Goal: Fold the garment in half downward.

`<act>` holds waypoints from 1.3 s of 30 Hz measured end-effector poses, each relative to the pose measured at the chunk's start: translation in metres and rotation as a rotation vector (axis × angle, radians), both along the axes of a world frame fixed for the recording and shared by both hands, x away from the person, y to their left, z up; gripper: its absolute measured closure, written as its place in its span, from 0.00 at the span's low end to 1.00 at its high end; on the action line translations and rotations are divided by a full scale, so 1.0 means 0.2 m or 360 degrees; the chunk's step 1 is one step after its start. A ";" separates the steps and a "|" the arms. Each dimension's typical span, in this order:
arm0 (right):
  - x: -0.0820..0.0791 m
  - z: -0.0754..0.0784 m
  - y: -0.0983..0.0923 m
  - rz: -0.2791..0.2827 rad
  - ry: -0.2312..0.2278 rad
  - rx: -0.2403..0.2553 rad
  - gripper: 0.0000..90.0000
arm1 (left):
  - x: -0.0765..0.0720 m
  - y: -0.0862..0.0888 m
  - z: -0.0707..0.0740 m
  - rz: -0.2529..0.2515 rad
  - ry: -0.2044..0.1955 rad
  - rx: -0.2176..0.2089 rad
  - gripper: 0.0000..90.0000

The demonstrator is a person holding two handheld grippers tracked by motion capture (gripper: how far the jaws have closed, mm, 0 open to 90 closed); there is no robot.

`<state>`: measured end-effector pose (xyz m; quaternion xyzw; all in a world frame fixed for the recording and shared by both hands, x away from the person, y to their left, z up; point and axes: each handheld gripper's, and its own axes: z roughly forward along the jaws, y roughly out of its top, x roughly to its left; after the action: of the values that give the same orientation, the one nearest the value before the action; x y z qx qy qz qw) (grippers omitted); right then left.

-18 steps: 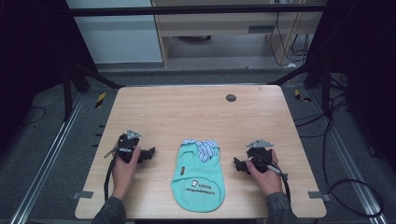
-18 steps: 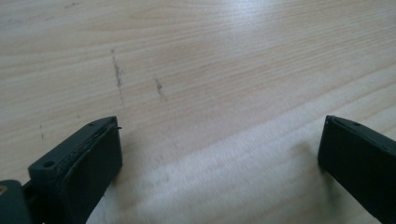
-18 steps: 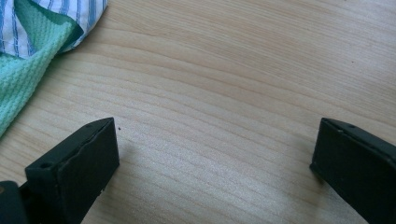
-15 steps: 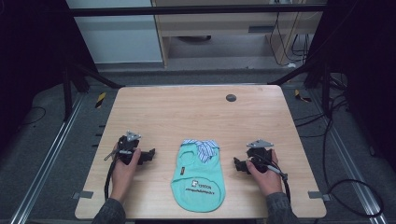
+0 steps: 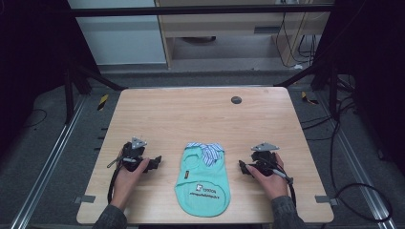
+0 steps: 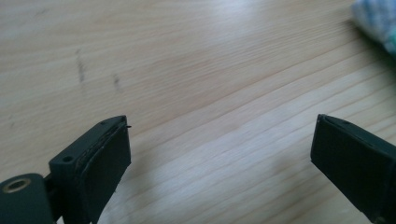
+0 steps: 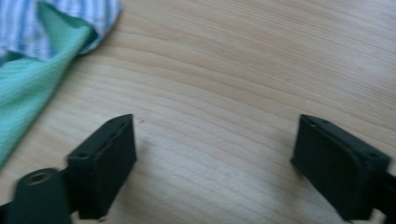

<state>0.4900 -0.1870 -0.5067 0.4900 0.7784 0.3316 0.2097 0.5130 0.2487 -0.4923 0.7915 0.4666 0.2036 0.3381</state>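
Lying flat near the front edge of the wooden surface (image 5: pixel 157 109), the small mint-green garment (image 5: pixel 203 183) sits with its blue-striped collar (image 5: pixel 206 149) toward the far side and its printed hem toward the person. It rests between the two hands, touching neither tool. The left hand-held gripper (image 5: pixel 154 163) sits on the surface beside the garment's left edge, jaws spread wide with nothing between them; its own view shows bare wood ahead and a corner of the fabric at the upper right. The right hand-held gripper (image 5: pixel 244 168) sits just beside the garment's right edge, jaws likewise spread and empty; its view shows the collar and green cloth at the upper left. The step in hand appears to be the approach to the fabric. To do it well, bring each tool in low and level toward its nearest edge, slide one jaw under a single layer, and close only once cloth is seated between the pads. A dark round fitting (image 5: pixel 236 100) lies well apart at the far side.
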 end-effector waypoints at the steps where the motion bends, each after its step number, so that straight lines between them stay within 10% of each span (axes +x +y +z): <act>1: 0.00 0.01 0.01 0.0024 0.0004 0.0033 0.23 | 0.01 -0.02 0.02 -0.0022 -0.0002 -0.0025 0.05; 18: 0.18 0.18 0.16 0.0350 0.0084 0.0157 0.66 | 0.29 -0.28 0.19 -0.0242 0.0093 -0.0097 0.19; 39: 0.36 0.18 0.36 0.0387 0.0039 0.0038 0.85 | 0.42 -0.54 0.13 -0.0425 0.0216 0.0020 0.37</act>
<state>0.5621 -0.1149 -0.4700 0.3985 0.8305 0.3579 0.1526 0.5979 0.1406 -0.4660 0.8606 0.3777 0.1057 0.3249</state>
